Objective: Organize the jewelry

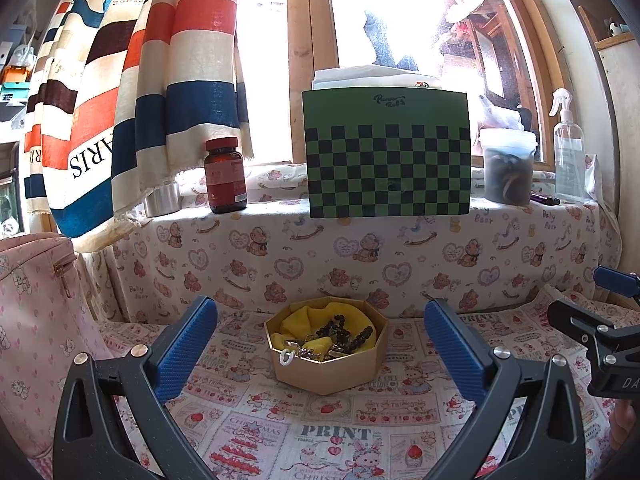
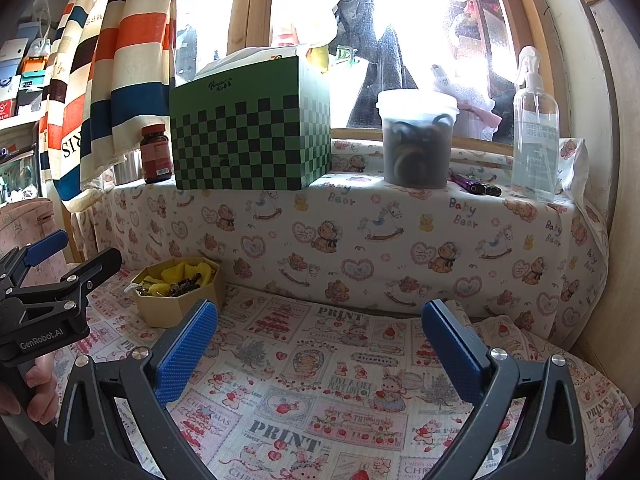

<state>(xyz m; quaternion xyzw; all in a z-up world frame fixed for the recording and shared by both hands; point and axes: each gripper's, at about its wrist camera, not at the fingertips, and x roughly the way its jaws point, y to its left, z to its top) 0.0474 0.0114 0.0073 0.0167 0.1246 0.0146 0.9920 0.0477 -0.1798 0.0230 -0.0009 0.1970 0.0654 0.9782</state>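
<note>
A tan octagonal box (image 1: 362,368) with yellow lining sits on the printed cloth, straight ahead of my left gripper (image 1: 320,320). It holds a dark bead bracelet (image 1: 348,334), a white clasp (image 1: 286,357) and small metal pieces. My left gripper is open and empty, its blue pads standing wide on either side of the box and a little short of it. My right gripper (image 2: 320,320) is open and empty over bare cloth. In the right wrist view the box (image 2: 176,308) lies to the left, beside the left gripper (image 2: 60,264).
A raised ledge behind holds a green checkered box (image 1: 386,156), a brown pill bottle (image 1: 225,176), a white-lidded tub (image 1: 508,166) and a spray bottle (image 1: 568,152). A pink bag (image 1: 36,316) stands at the left. A striped curtain (image 1: 160,80) hangs at the back left.
</note>
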